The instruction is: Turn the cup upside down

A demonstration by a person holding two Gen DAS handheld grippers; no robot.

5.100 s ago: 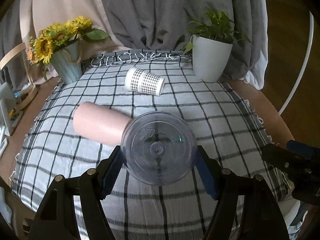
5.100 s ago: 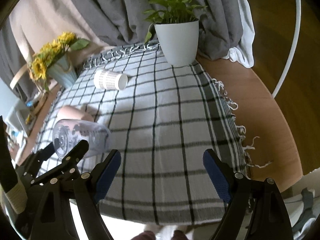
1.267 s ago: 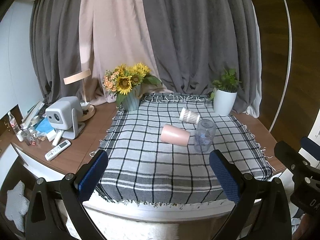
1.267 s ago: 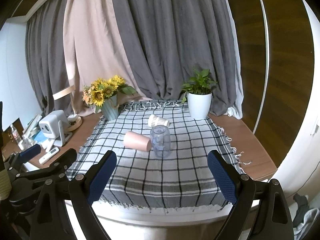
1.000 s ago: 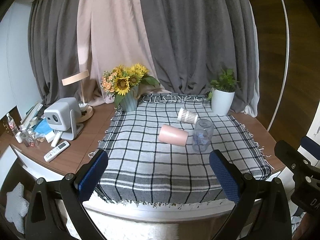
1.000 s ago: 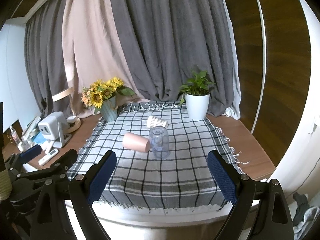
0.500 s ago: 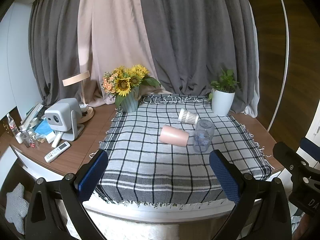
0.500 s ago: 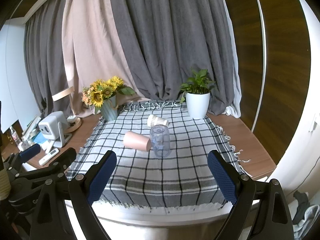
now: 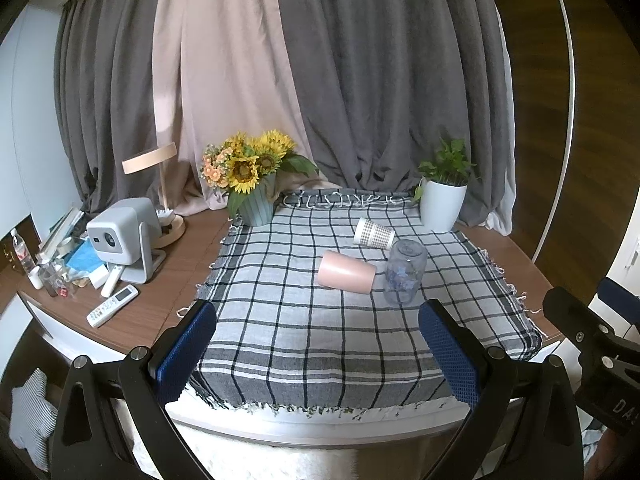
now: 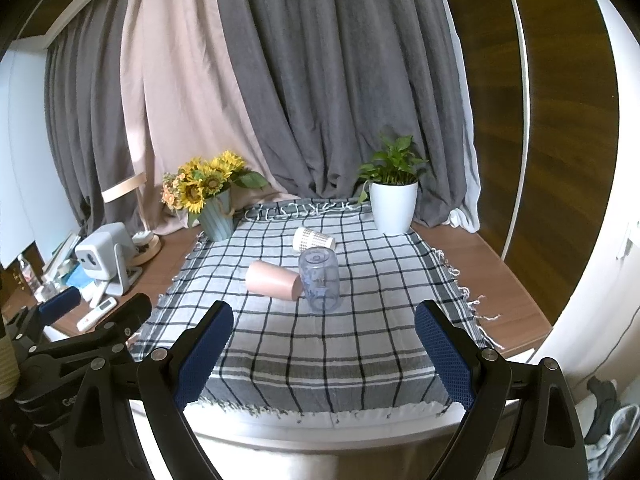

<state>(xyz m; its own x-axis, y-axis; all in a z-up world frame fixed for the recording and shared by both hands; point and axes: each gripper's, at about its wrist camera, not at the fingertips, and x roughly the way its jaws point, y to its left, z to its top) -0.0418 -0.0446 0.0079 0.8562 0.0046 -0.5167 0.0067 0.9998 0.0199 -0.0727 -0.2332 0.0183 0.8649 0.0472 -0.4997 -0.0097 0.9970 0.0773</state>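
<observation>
Both our left claw (image 9: 318, 354) and right claw (image 10: 324, 354) gape empty, well back; a careless return could topple the inverted clear cup (image 10: 320, 279) touching the pink cup (image 10: 273, 280).

Home room: floor-length curtains (image 9: 248, 80), sunflower vase (image 9: 256, 204), potted plant (image 10: 394, 196), checked tablecloth (image 10: 360, 344).

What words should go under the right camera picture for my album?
See-through cup standing upside down on the checked cloth, pink cup lying beside it, right tool open and empty.
</observation>
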